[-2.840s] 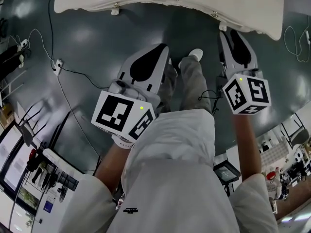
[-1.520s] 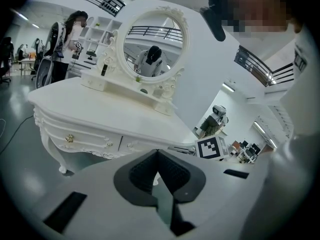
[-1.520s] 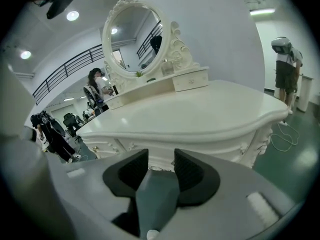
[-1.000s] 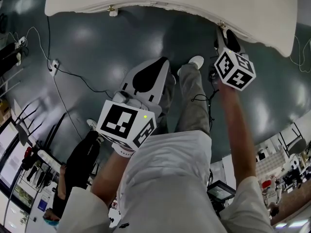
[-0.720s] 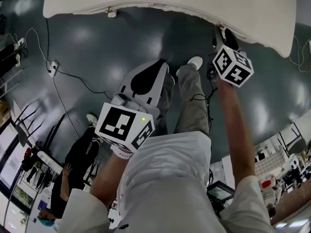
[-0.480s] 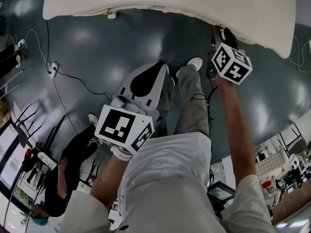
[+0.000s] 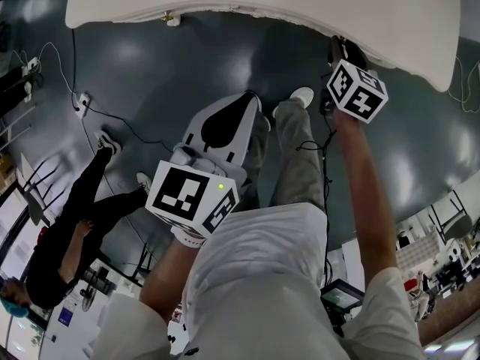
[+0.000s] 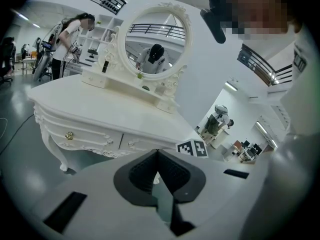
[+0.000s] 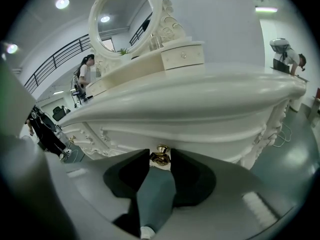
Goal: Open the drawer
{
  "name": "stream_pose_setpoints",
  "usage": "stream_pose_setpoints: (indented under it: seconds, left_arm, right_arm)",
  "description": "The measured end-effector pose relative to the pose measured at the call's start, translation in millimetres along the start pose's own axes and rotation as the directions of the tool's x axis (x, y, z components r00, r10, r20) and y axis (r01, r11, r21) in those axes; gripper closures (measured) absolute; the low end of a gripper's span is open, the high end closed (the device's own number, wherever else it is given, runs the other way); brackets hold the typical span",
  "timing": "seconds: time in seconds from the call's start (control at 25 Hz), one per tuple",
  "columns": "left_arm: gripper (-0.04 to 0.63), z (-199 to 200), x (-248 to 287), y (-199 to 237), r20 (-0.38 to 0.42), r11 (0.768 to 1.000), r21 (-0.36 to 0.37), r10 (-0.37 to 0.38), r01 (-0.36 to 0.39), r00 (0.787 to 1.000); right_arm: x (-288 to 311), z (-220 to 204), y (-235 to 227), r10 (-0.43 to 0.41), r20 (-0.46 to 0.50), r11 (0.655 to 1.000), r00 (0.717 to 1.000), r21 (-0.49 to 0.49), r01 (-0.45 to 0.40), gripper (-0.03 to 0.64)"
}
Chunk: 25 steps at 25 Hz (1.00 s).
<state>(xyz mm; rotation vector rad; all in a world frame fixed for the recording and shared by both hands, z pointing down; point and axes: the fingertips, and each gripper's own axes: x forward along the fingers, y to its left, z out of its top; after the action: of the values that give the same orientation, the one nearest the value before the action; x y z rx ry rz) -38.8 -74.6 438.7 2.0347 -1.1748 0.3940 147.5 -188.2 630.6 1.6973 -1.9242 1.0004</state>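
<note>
While the right hand-held gripper's [image 9: 160,153] jaws are closing around the drawer's [image 9: 210,136] gold knob [image 9: 161,158], not pinching yet, the table [image 9: 210,96] edge overhangs right above. Left hand-held gripper [image 8: 158,152] hangs back, jaws together, empty.

The dressing table [image 8: 100,109] was creamy white all over, and its drawer fronts [image 9: 200,134] carried carved scrollwork in the same white. The drawer knob [image 9: 161,155] was shiny gold, and so was a second knob [image 8: 69,135]. The round mirror's ornate frame [image 8: 121,44] was white too. The floor [image 7: 165,66] was a glossy dark grey-green. The left gripper [image 8: 157,151] had a white shell and black ribbed pads [image 8: 142,171]. Its marker cube [image 7: 193,196] bore black squares on white, with a small green light. The person's top [image 7: 262,276] was white, the trousers [image 7: 296,148] grey, the shoe [image 7: 302,94] white. A bystander [image 7: 60,231] wore black.
</note>
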Motion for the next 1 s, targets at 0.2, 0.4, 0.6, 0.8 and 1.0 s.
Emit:
stream_pose_setpoints:
  seconds: [0.2, 0.4, 0.6, 0.8, 1.0]
  left_arm:
    - [0.586, 0.0, 0.0, 0.7, 0.0, 1.0, -0.002, 0.001, -0.001, 1.0]
    - [0.586, -0.2, -1.9, -1.7, 0.004, 1.0, -0.005, -0.003, 0.003, 1.0]
    - [0.586, -3.3, -1.8, -1.6, -0.001, 1.0, -0.006, -0.004, 0.004, 1.0]
    - [0.586, -4.5, -3.8, -0.8, 0.001, 1.0, -0.01, -0.006, 0.006, 1.0]
    - [0.586, -4.7, -6.9, -0.2, 0.002, 1.0, -0.01, -0.008, 0.008, 1.0]
  right_arm:
    - [-0.1, -1.0, 2.5, 0.011, -0.008, 0.999, 1.0, -0.042, -0.012, 0.48]
    - [-2.4, 0.2, 2.3, 0.002, -0.004, 0.999, 1.0, -0.037, -0.002, 0.482]
    - [-1.7, -0.6, 1.1, 0.019, -0.006, 0.999, 1.0, -0.032, -0.019, 0.483]
    - [-2.0, -0.7, 2.0, 0.01, -0.011, 0.999, 1.0, -0.042, -0.011, 0.483]
    - [-3.1, -0.2, 3.0, -0.003, -0.011, 0.999, 1.0, -0.034, 0.002, 0.485]
